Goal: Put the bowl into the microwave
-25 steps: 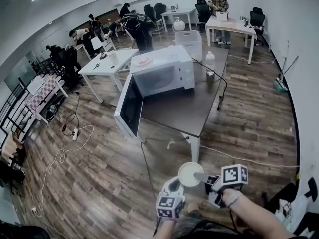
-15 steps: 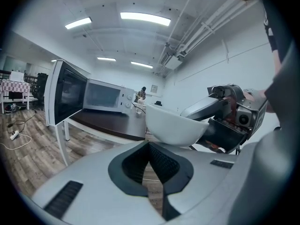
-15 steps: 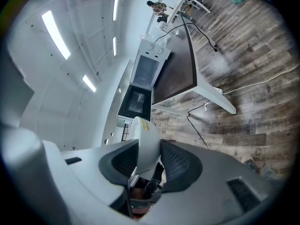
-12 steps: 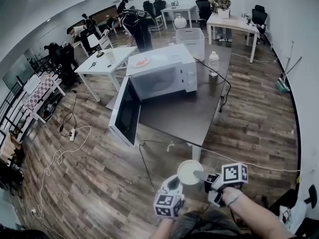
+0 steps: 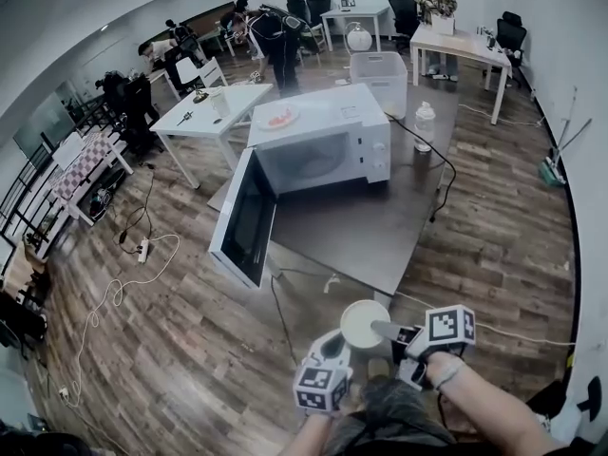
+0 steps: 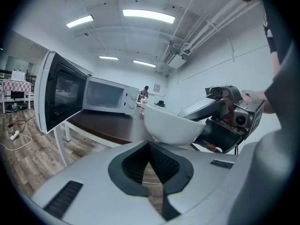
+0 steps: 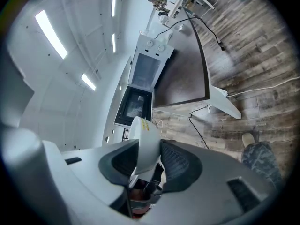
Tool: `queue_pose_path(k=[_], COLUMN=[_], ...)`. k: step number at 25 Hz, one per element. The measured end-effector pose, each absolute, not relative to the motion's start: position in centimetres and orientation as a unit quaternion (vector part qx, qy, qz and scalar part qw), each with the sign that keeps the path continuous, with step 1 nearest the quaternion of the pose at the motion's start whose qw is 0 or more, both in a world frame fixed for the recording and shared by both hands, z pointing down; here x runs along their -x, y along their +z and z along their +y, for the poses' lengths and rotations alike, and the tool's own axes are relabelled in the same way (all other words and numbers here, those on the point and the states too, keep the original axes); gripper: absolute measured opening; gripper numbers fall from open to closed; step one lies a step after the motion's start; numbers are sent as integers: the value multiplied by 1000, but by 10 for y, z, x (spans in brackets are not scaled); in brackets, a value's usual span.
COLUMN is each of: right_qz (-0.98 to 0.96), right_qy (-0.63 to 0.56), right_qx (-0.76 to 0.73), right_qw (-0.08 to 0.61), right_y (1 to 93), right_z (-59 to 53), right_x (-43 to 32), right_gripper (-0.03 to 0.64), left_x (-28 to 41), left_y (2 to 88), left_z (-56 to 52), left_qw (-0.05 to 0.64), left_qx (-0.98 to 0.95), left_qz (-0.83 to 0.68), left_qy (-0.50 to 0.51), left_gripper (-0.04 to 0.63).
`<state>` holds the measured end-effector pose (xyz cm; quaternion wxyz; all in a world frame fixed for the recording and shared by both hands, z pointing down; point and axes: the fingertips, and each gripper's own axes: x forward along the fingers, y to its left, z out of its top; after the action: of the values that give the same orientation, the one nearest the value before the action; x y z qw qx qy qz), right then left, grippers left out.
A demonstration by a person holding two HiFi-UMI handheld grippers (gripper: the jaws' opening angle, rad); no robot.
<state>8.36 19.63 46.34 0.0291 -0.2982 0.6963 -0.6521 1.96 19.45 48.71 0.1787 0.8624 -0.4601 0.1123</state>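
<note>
- The dark brown table [image 5: 366, 231] stands on a wood-plank floor [image 5: 171, 350] in a long office room with white desks and black chairs at the far end.
- The white microwave [image 5: 328, 141] sits at the table's far left part. A plate [image 5: 278, 117] lies on top of it, and a bottle [image 5: 424, 124] stands to its right.
- The microwave door [image 5: 245, 218] hangs wide open, swung out past the table's left edge over the floor.
- The tabletop in front of the microwave is bare up to its near corner.
- The white bowl [image 5: 363, 323] is in the air over the floor, just short of that near corner.
- The right gripper [image 5: 391, 332] clamps the bowl's rim between its pads.
- The left gripper [image 5: 331, 348] is just beside the bowl, its jaws closed together with nothing between them.
- A loose cable [image 5: 104, 302] and a power strip [image 5: 142, 252] lie on the floor well to the left.
- A white table [image 5: 209, 112] stands beyond the open door.
</note>
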Motion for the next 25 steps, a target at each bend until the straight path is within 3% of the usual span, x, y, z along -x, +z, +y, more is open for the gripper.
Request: queue_pose_path(k=[25], right_qz=[714], right_qy=[-649], right_qx=[264], right_qw=[7], right_y=[462], right_z=[27], right_x=[-77], right_gripper=[137], left_x=[-14], left_y=[482], left_z=[31], left_qw=[192], left_qx=[-841], left_qz=[-496], left_qy=[97], left_gripper=[3])
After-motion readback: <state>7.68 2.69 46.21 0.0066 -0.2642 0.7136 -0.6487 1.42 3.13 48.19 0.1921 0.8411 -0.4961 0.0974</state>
